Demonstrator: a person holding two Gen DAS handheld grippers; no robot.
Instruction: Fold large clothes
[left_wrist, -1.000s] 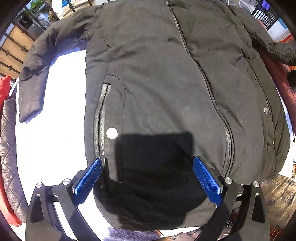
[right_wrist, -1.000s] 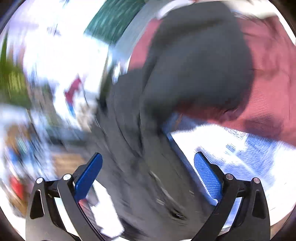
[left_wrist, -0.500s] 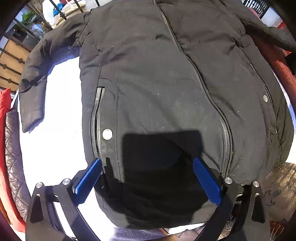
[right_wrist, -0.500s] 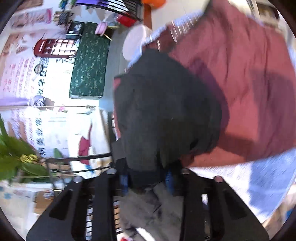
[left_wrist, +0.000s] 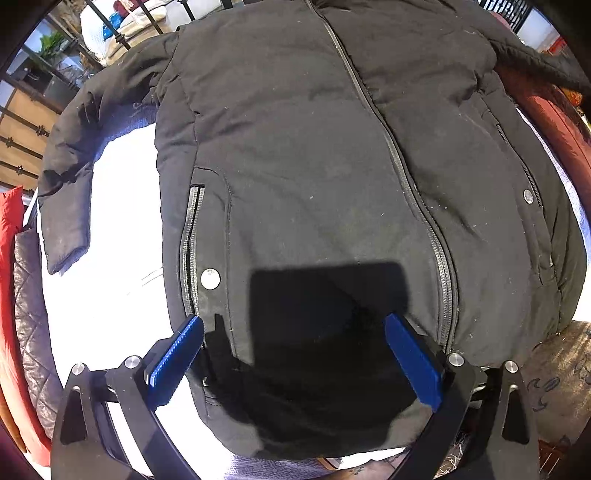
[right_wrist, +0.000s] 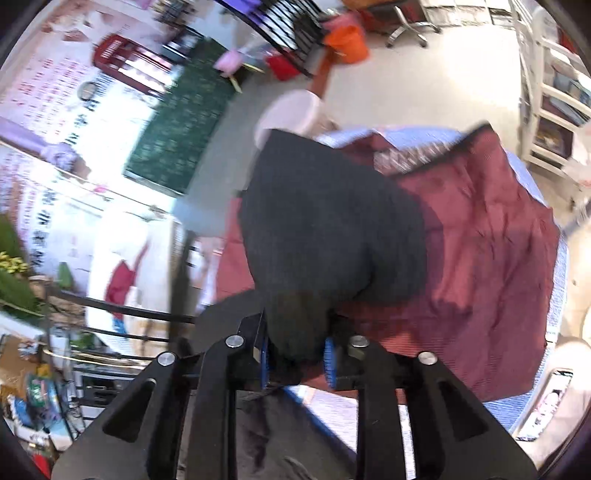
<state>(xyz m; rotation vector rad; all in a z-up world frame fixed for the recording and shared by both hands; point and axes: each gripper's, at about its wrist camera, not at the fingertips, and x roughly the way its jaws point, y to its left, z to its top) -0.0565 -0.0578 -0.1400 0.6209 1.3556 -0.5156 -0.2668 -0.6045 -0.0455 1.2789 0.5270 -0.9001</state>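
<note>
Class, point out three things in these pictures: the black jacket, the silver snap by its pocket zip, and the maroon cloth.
black jacket (left_wrist: 314, 177): left wrist view, on the front panel left of the zip.
silver snap (left_wrist: 210, 278): left wrist view, on its round face.
maroon cloth (right_wrist: 491, 258): right wrist view, on its creased middle.

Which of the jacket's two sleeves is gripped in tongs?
The sleeve over the maroon cloth, clamped in the right tongs; the other sleeve lies free.
</note>
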